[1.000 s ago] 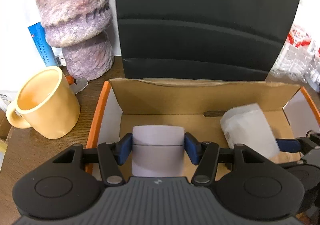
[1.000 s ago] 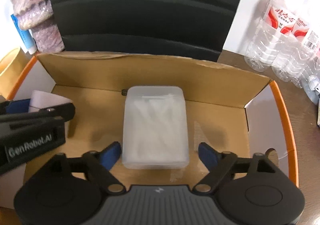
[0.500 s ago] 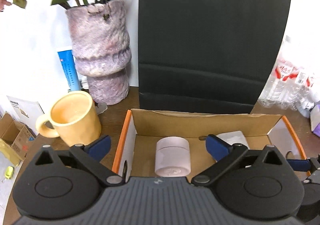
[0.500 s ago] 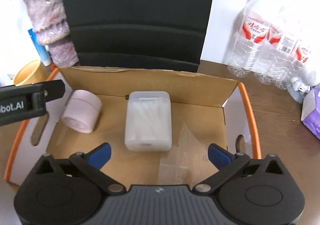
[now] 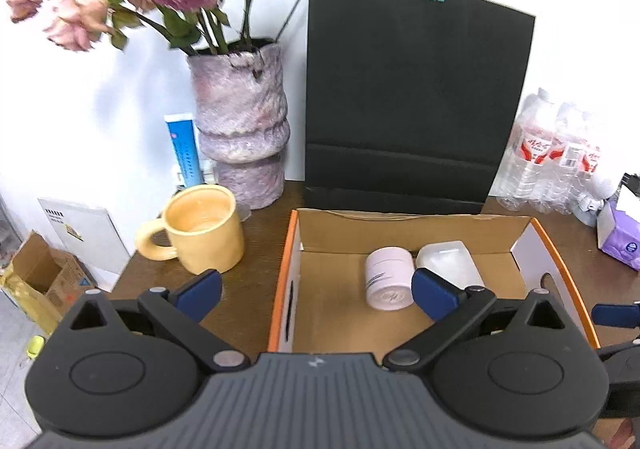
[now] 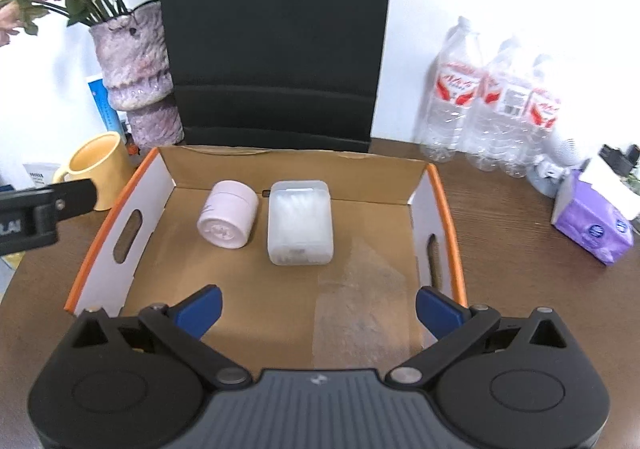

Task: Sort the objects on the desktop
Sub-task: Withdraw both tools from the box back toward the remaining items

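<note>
A cardboard box with orange rims stands on the brown desk. Inside it a pale pink jar lies on its side, next to a translucent plastic case. My left gripper is open and empty, raised above the box's left wall. My right gripper is open and empty, raised above the box's near side. Part of the left gripper shows at the left edge of the right wrist view.
A yellow mug and a purple vase with flowers stand left of the box. A black paper bag stands behind it. Water bottles and a purple tissue pack are at the right.
My left gripper let go of the pink jar, opened and pulled up and back. My right gripper also rose away from the plastic case. The jar now lies on its side.
</note>
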